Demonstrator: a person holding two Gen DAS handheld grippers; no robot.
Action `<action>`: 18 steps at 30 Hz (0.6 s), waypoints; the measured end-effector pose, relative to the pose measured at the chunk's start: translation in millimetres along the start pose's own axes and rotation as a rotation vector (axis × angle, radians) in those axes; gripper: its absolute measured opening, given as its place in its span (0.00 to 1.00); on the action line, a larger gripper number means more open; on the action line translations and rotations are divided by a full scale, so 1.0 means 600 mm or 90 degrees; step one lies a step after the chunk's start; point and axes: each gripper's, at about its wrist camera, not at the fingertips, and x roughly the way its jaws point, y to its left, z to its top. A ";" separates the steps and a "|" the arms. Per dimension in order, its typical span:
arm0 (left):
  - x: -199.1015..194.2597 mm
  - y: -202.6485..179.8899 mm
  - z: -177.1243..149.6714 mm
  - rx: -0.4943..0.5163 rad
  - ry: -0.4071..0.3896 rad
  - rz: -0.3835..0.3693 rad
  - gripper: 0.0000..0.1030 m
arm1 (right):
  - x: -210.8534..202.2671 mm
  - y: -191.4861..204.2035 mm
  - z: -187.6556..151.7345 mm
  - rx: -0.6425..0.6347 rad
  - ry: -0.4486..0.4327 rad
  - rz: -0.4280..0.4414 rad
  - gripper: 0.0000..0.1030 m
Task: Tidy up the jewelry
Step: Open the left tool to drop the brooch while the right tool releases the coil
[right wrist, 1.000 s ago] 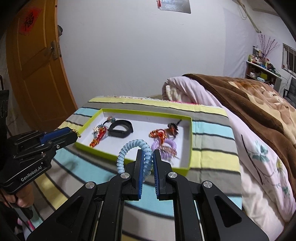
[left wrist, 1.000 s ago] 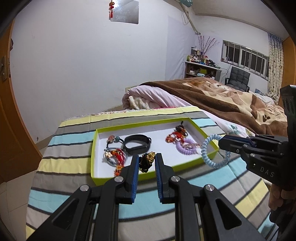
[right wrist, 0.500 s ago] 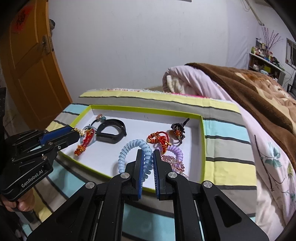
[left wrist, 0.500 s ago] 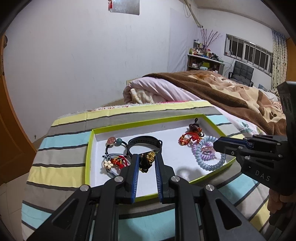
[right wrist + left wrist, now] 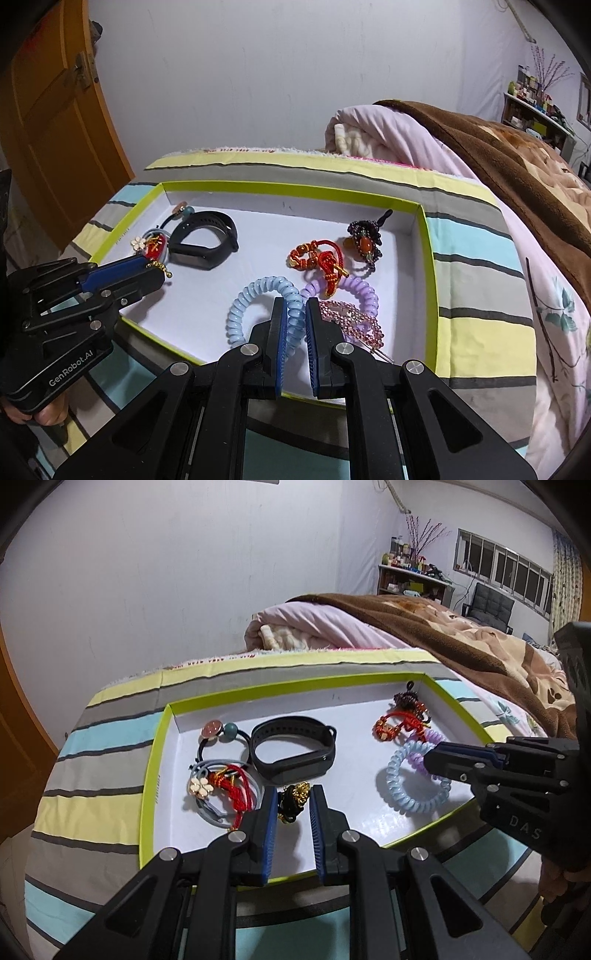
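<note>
The right gripper [image 5: 294, 325] pinches the pale blue coiled plastic hair tie [image 5: 255, 306] between nearly closed jaws, low over the shallow white cardboard tray with lime-green rim [image 5: 430, 258], apparently to lay it beside the lilac coil [image 5: 360, 291]; the left gripper [image 5: 293, 808] grips a small black-and-gold beaded charm [image 5: 293, 799], jaws slightly apart around it, just inside the tray near the smooth black silicone wristband [image 5: 295, 753].

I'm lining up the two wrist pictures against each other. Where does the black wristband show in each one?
Left wrist view: the black wristband lies in the middle of the picture, just beyond the left gripper.
Right wrist view: the black wristband lies left of centre, in the tray's far left part.
Shared landmark: the green-rimmed tray that holds it.
</note>
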 end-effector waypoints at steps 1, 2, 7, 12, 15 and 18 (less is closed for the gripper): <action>0.003 0.001 -0.001 -0.001 0.004 0.001 0.18 | 0.001 0.000 0.000 0.001 0.003 -0.002 0.10; 0.005 0.002 -0.002 -0.002 0.008 0.002 0.18 | 0.002 -0.001 0.000 0.002 0.005 -0.003 0.10; 0.004 0.003 -0.004 -0.001 0.009 0.002 0.19 | 0.004 0.000 -0.002 0.002 0.009 -0.007 0.10; 0.002 0.002 -0.005 -0.005 0.011 -0.003 0.19 | 0.001 0.002 -0.003 0.002 0.011 -0.006 0.14; 0.002 0.002 -0.004 -0.005 0.011 -0.005 0.19 | -0.003 0.004 -0.005 0.001 0.008 -0.005 0.18; -0.001 0.004 -0.004 -0.013 0.012 -0.010 0.19 | -0.008 0.005 -0.007 0.000 0.004 -0.007 0.18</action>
